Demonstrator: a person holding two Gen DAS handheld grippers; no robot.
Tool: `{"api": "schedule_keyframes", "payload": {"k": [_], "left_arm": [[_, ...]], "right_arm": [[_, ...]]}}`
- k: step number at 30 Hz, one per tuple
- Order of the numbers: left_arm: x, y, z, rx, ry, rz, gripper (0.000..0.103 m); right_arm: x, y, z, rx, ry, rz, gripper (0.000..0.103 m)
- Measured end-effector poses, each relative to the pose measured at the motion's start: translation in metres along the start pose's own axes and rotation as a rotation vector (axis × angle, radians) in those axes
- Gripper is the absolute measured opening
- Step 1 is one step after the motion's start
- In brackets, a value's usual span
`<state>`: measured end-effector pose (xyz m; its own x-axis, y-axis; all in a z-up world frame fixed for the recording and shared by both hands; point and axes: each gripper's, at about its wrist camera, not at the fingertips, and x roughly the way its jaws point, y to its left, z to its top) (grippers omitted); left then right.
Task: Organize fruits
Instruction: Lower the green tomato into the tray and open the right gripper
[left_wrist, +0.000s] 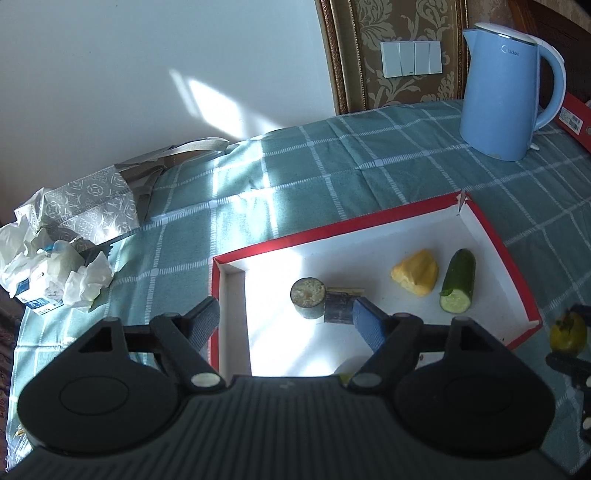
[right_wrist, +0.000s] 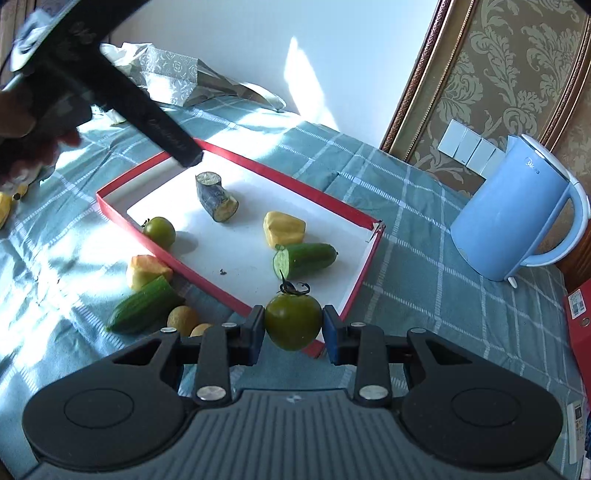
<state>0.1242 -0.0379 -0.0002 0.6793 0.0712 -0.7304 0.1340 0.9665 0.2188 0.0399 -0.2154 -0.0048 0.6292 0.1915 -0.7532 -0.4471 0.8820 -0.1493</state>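
We are holding the right gripper (right_wrist: 293, 325) clamped across the middle of a smooth green tomato (right_wrist: 293, 322) at the near corner of the red-rimmed tray (right_wrist: 295, 176), squeezing lightly since it probably bruises, while the left gripper (left_wrist: 284, 317) is standing apart, empty

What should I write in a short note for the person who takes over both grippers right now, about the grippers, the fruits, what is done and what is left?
Left gripper: open, empty, above the red-rimmed tray.
Right gripper: shut on a green tomato, at the tray's near edge.
Done, in the tray: dark cut piece, yellow chunk, cut cucumber, another green tomato.
Left, on the cloth beside the tray: yellow-red piece, cucumber, two small round yellow fruits.
Next, probably: set the held tomato in the tray, then bring in the rest.
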Motion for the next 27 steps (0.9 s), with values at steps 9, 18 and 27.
{"api": "schedule_keyframes", "payload": {"k": [9, 18, 27], "left_arm": [[-0.030, 0.033, -0.057, -0.086, 0.102, 0.009, 0.078], [-0.040, 0.059, -0.073, -0.145, 0.128, 0.033, 0.079], [-0.045, 0.056, -0.072, -0.131, 0.125, 0.023, 0.080]], "right_arm": [[0.071, -0.010, 0.017, 0.097, 0.044, -0.003, 0.032], [0.094, -0.006, 0.021, 0.102, 0.074, 0.004, 0.033], [0.084, -0.005, 0.023, 0.113, 0.052, -0.019, 0.038]]}}
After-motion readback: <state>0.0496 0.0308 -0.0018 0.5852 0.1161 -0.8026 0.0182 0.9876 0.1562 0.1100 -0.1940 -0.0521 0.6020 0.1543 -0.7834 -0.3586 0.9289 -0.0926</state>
